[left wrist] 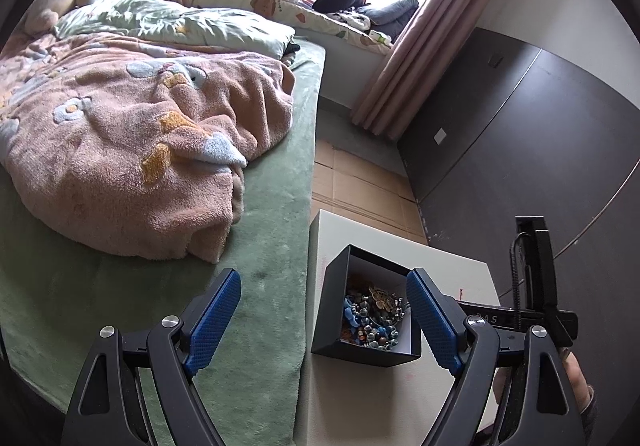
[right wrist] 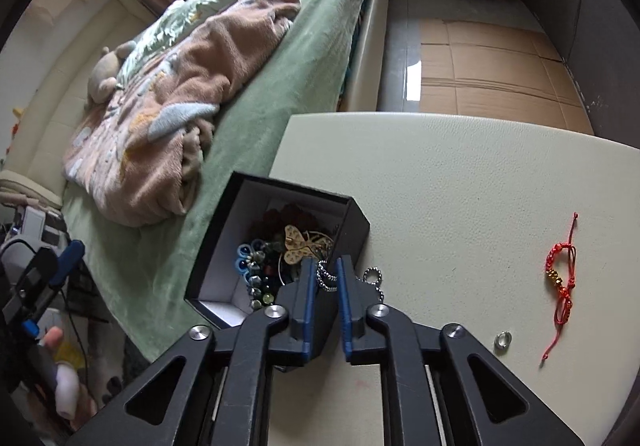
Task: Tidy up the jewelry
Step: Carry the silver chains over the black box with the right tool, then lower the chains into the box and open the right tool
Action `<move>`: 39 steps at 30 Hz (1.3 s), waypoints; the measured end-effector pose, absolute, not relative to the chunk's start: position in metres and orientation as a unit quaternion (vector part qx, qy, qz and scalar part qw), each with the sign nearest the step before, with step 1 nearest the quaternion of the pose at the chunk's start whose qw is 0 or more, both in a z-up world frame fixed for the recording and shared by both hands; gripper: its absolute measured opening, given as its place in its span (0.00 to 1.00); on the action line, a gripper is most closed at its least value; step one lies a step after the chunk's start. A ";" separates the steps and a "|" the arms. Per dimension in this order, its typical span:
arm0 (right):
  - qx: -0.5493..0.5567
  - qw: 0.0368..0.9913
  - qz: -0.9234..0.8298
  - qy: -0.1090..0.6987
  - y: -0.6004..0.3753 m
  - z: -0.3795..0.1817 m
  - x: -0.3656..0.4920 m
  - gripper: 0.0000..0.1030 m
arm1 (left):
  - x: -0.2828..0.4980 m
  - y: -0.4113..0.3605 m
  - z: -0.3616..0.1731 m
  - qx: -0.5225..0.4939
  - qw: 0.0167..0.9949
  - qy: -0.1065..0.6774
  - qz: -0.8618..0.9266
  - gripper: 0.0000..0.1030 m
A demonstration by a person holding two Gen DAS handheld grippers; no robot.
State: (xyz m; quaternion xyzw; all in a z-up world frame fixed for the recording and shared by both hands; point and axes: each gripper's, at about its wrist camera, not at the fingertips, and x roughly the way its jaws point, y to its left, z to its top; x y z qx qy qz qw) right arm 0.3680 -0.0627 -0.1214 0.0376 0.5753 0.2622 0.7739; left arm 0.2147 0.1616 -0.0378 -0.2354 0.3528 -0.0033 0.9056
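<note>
Here the right gripper [right wrist: 325, 278], jaws slightly apart, straddles a bead chain [right wrist: 372, 276] draped over the box [right wrist: 224, 222] wall near the table [right wrist: 460, 174] edge; the left gripper [left wrist: 324, 310] gapes.

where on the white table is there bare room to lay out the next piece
Bare: the far stretch of the white table, between the black box and the red bracelet. Crowded: the near edge, with the ball chain at the right gripper and the silver ring.
</note>
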 end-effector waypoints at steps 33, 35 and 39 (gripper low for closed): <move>0.034 0.782 0.194 0.592 -0.041 -0.072 0.368 0.06 | 0.184 0.196 -0.035 -0.301 0.898 0.319 -0.041 0.83; 0.032 0.791 0.203 0.577 -0.037 -0.054 0.366 0.06 | 0.183 0.197 -0.035 -0.300 0.898 0.318 -0.041 0.83; 0.030 0.810 0.220 0.543 -0.031 -0.014 0.360 0.06 | 0.182 0.198 -0.033 -0.300 0.899 0.316 -0.042 0.83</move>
